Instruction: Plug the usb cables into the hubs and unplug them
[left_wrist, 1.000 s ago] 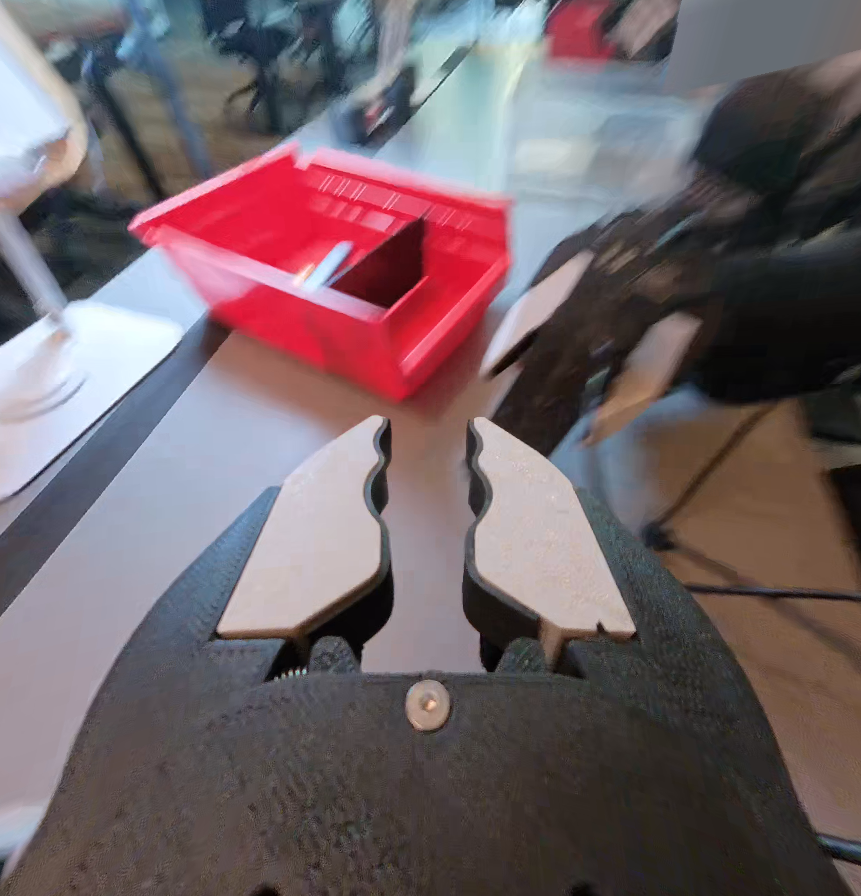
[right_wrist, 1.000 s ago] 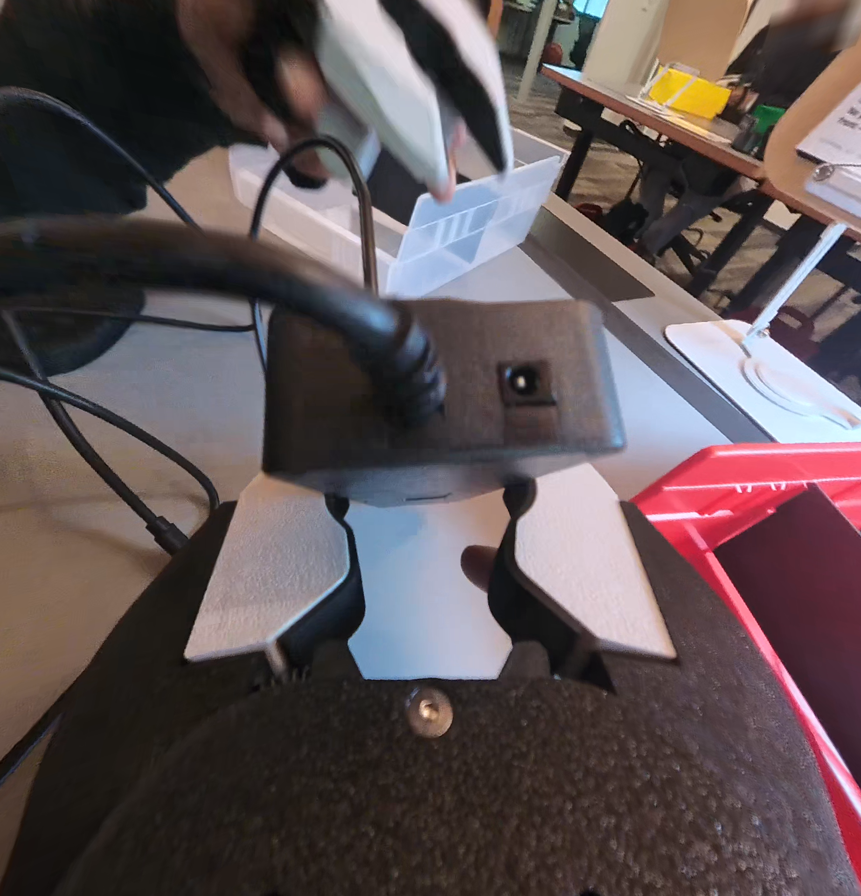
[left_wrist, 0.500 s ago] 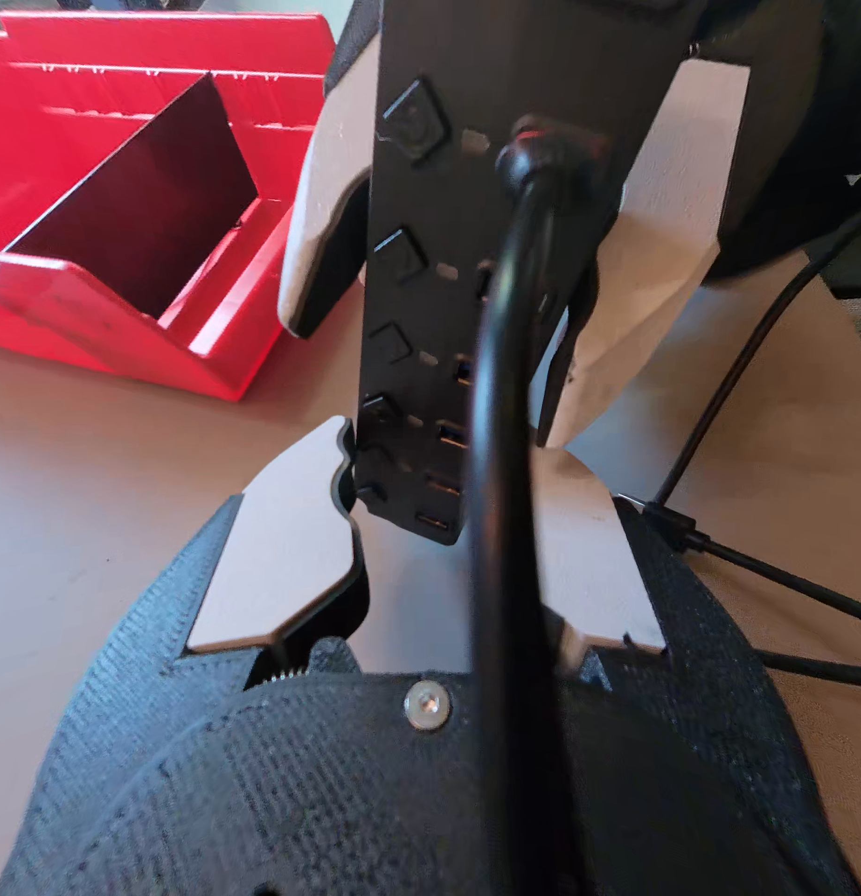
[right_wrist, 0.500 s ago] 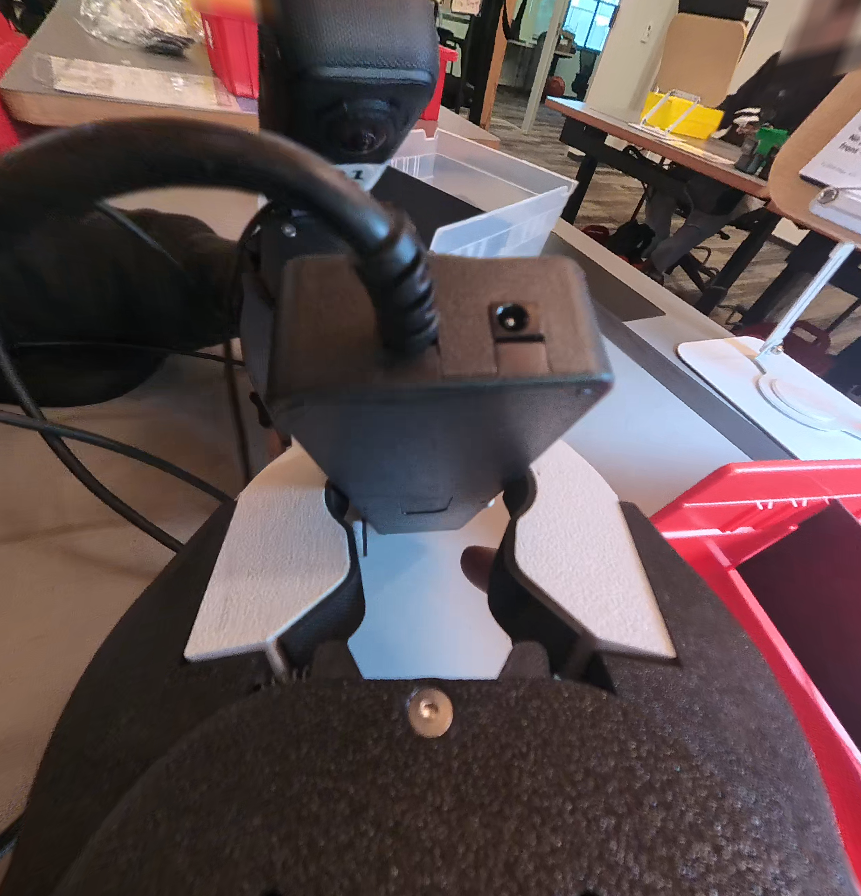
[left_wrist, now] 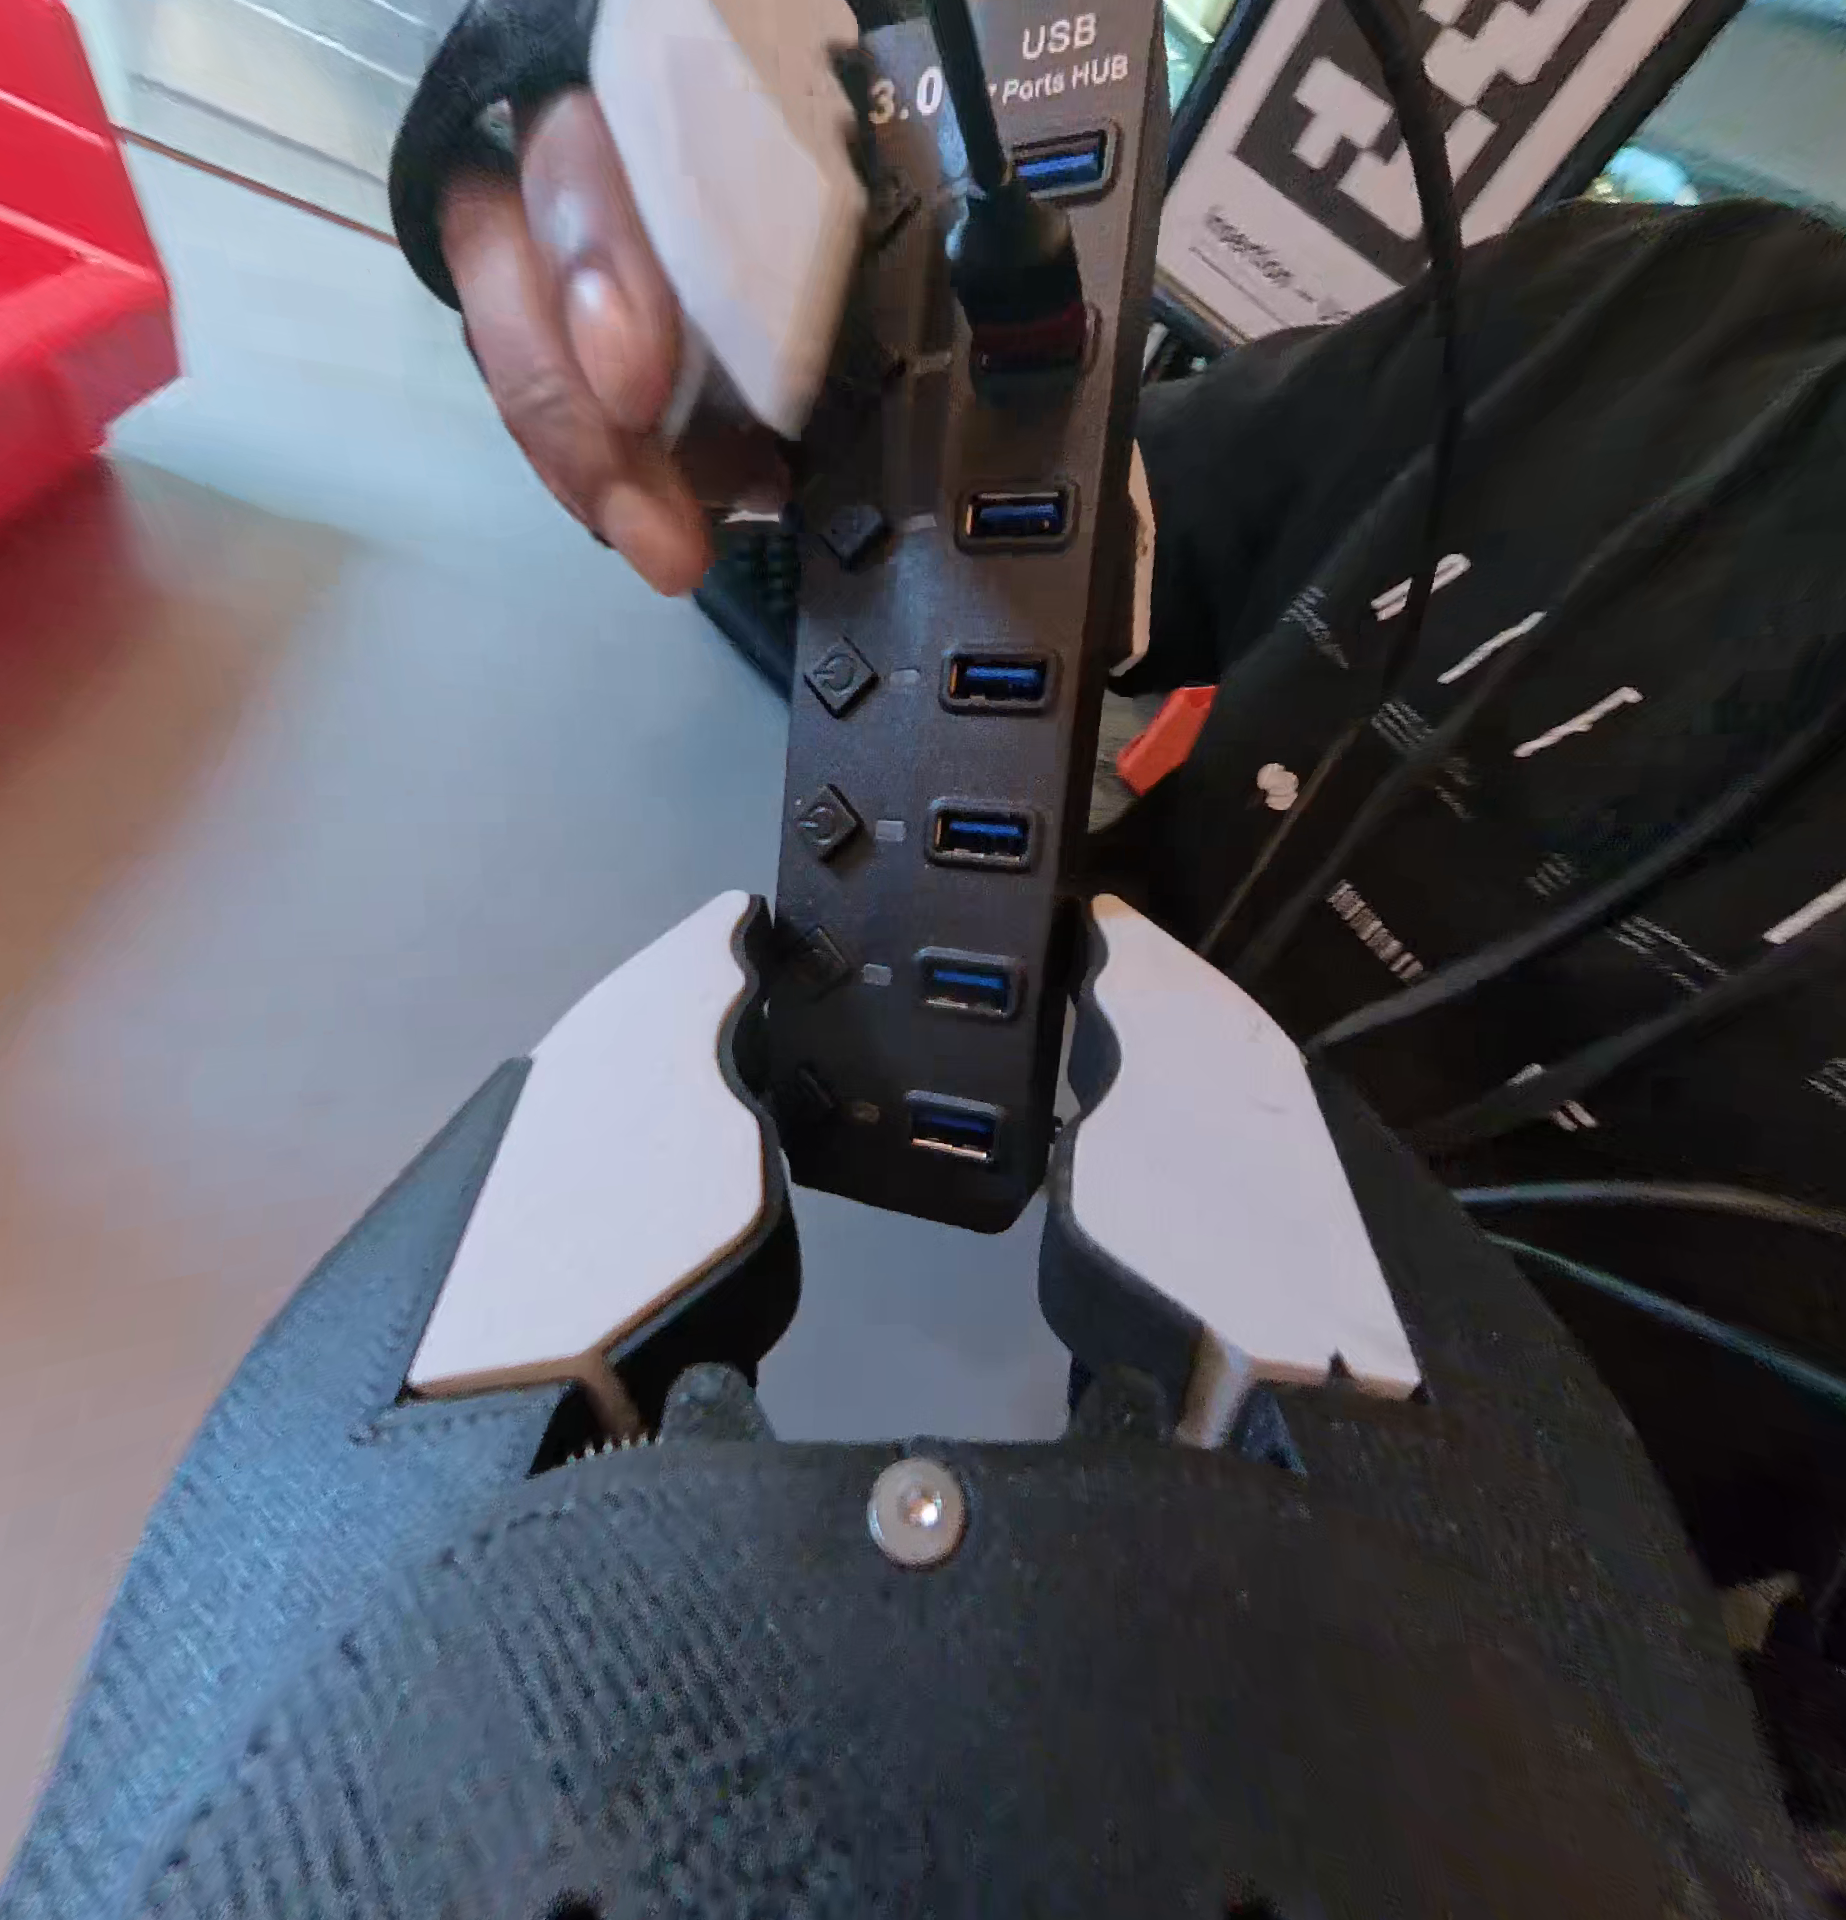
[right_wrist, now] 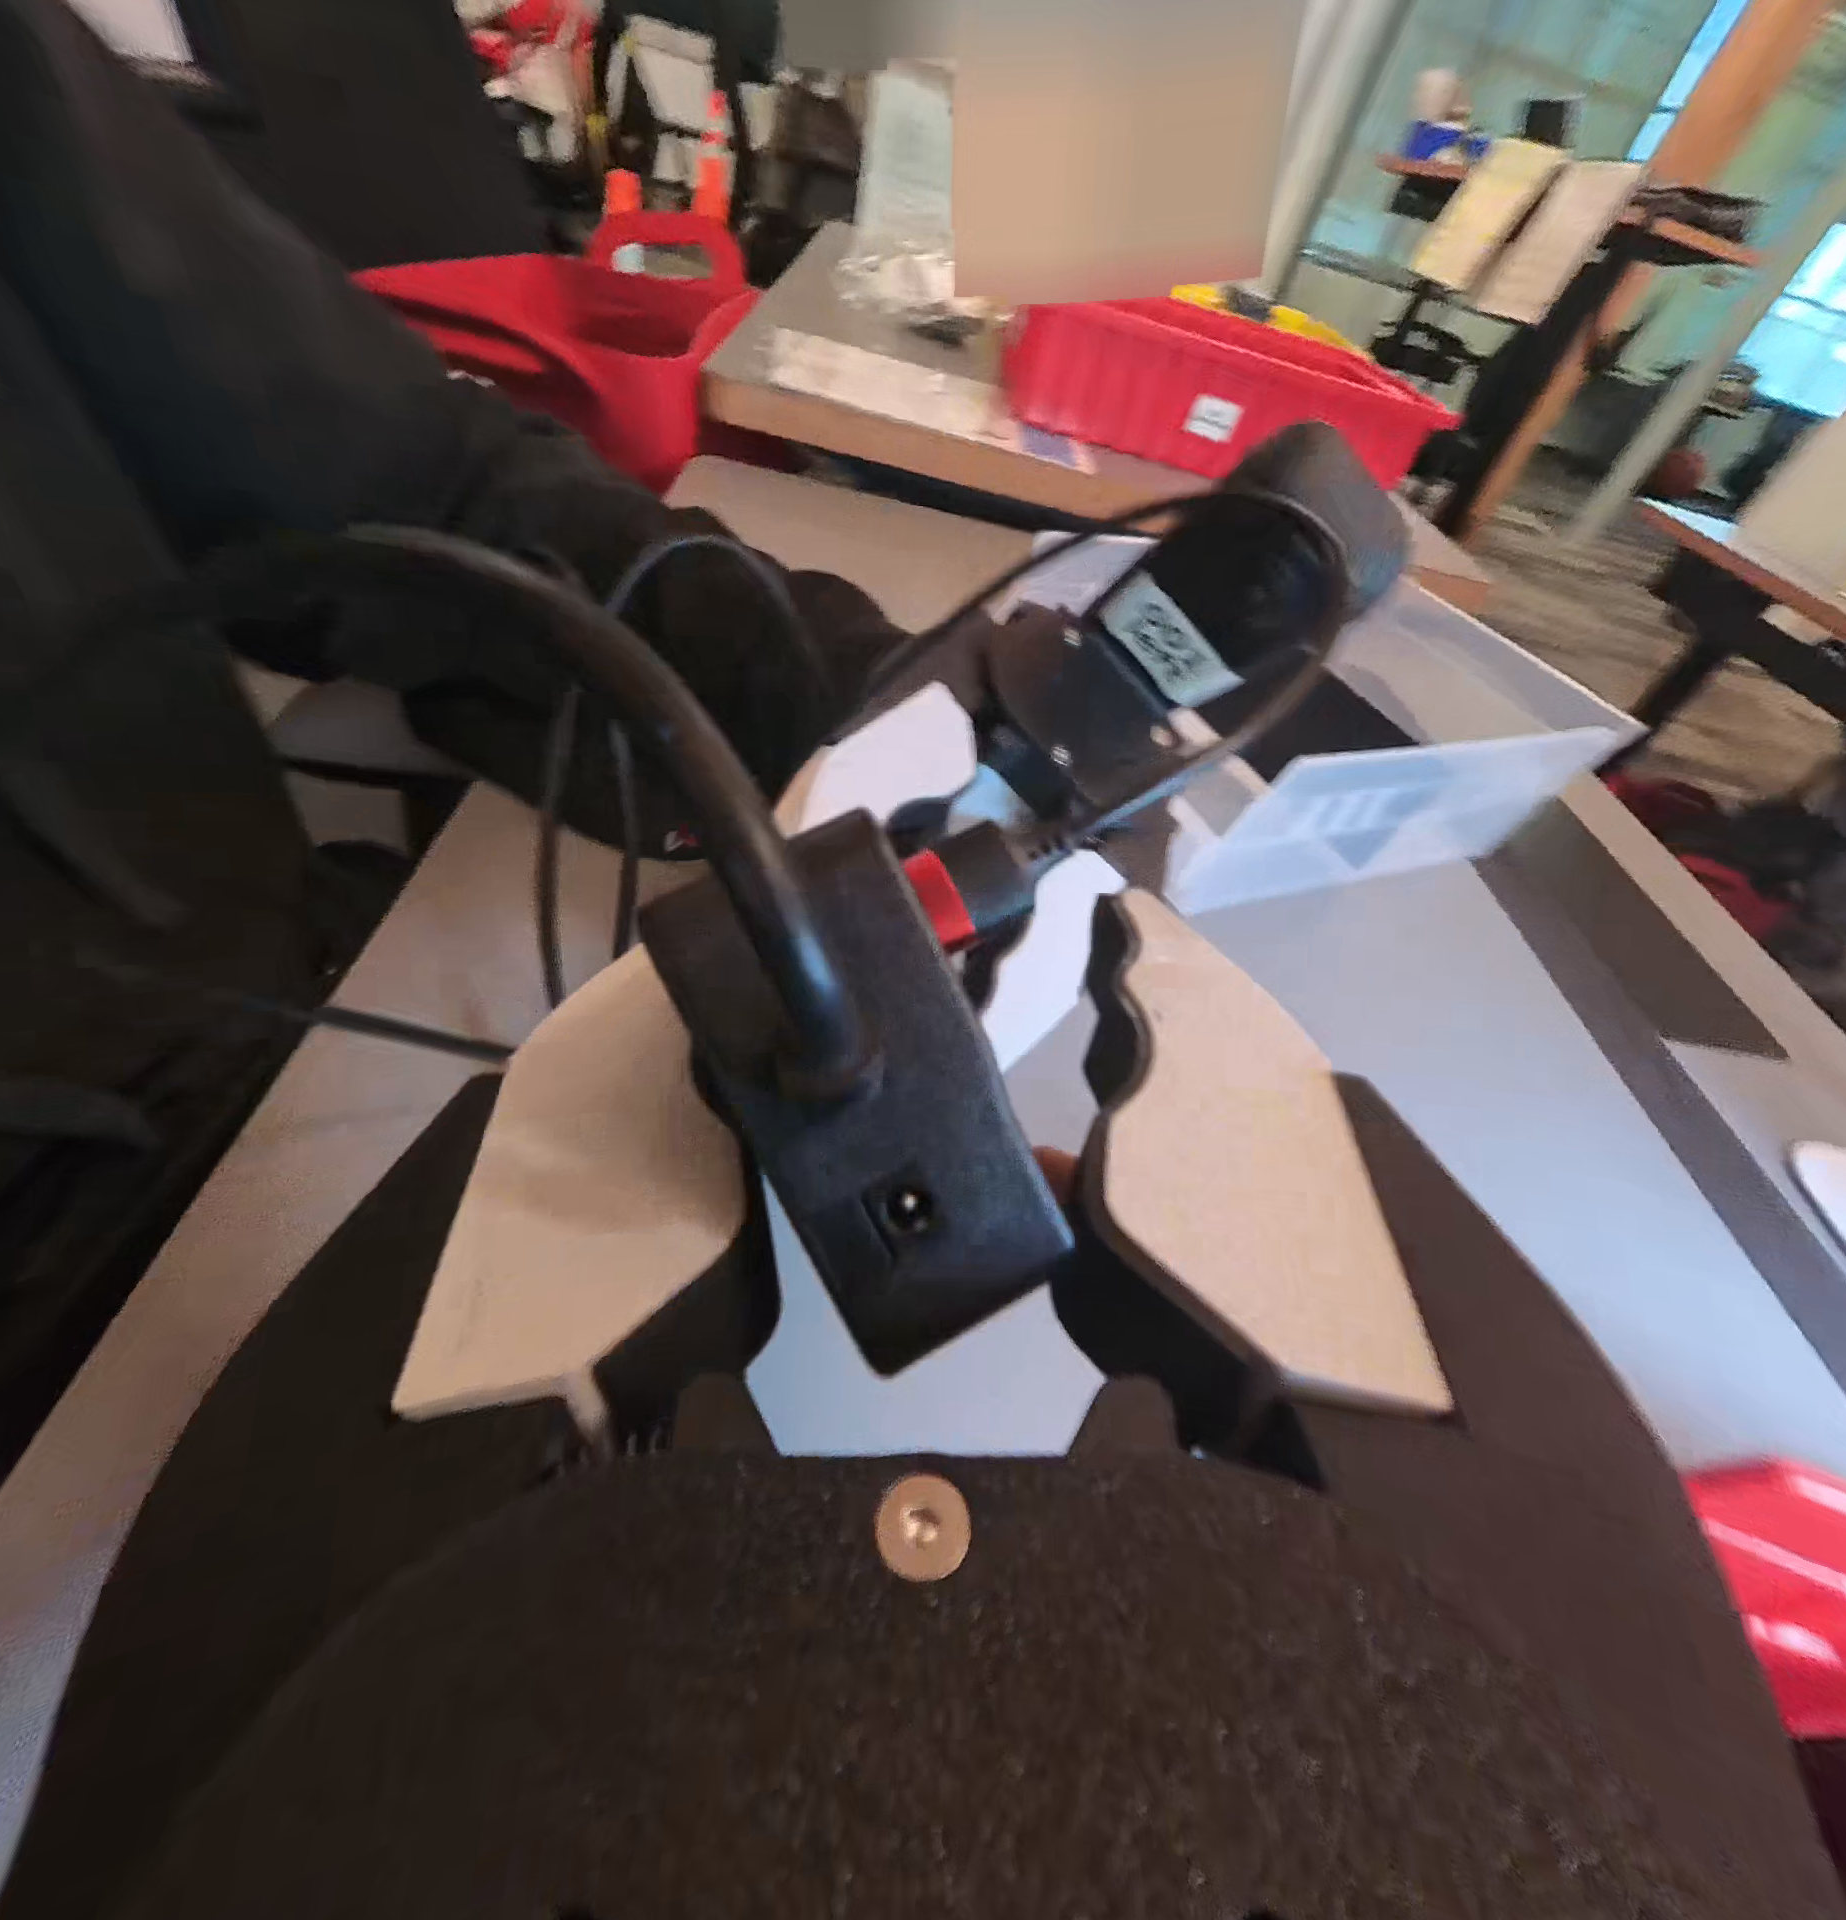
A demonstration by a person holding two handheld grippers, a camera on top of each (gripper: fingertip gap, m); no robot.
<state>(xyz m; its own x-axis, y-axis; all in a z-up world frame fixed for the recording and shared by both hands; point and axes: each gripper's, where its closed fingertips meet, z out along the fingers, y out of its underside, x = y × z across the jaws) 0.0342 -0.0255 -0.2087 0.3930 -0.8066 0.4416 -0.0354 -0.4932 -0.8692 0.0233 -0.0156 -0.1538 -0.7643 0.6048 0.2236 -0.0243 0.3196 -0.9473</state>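
A long black USB hub (left_wrist: 929, 748) with several blue ports stands on end in the left wrist view. My left gripper (left_wrist: 919, 914) is shut on its lower end. A black plug with a red band (left_wrist: 1023, 312) sits in a port near the top. My right gripper holds the hub's far end; one of its fingers (left_wrist: 732, 208) shows beside a hand. In the right wrist view my right gripper (right_wrist: 877, 935) is shut on the hub's jack end (right_wrist: 898, 1143), which lies twisted between the jaws. The hub's thick cable (right_wrist: 711, 727) arches left. The plug (right_wrist: 960, 883) and left gripper (right_wrist: 1064, 707) lie beyond.
A red bin (left_wrist: 46, 312) stands on the grey table (left_wrist: 327, 831), also low right in the right wrist view (right_wrist: 1792, 1579). A clear plastic bin (right_wrist: 1397, 810) sits farther back. Loose black cables (left_wrist: 1625, 935) hang across a person's dark jacket. Red trays (right_wrist: 1210, 384) rest on another table. Spacing between my two grippers at the tips: around 6 centimetres.
My left gripper, open and empty a second ago, came up to the hub and shut on its end. The hub has twisted in my right gripper's jaws and both views swung.
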